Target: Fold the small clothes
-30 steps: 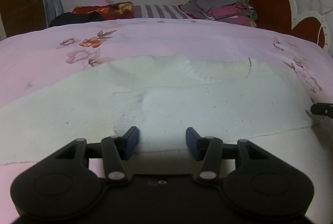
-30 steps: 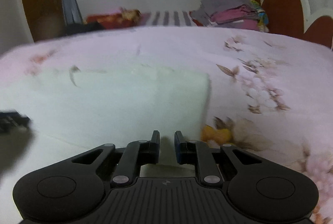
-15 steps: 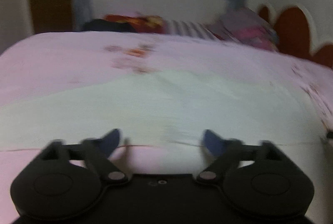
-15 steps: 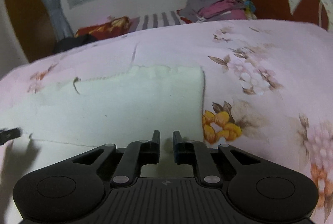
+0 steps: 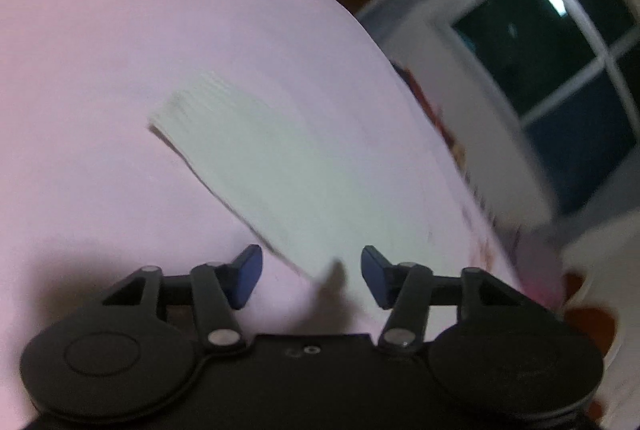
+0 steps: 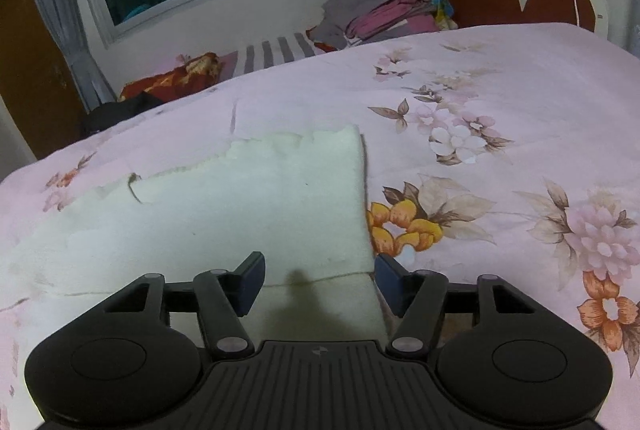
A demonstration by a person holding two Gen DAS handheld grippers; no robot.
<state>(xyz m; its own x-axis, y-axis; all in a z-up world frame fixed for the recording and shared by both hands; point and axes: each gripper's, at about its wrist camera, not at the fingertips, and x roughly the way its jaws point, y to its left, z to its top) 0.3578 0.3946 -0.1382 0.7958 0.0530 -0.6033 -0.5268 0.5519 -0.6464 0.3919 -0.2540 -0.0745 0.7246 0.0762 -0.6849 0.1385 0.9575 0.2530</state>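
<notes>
White garment (image 6: 240, 214) lies flat on pink bedspread (image 6: 500, 118).

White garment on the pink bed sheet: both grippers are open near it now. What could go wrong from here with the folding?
1. The left wrist view is blurred and tilted, so the left gripper may close on the wrong spot of the white garment.
2. The right gripper straddles the garment's edge; it might pinch the floral bed sheet too.
3. The far edge looks uneven, so the fold may come out crooked.
</notes>
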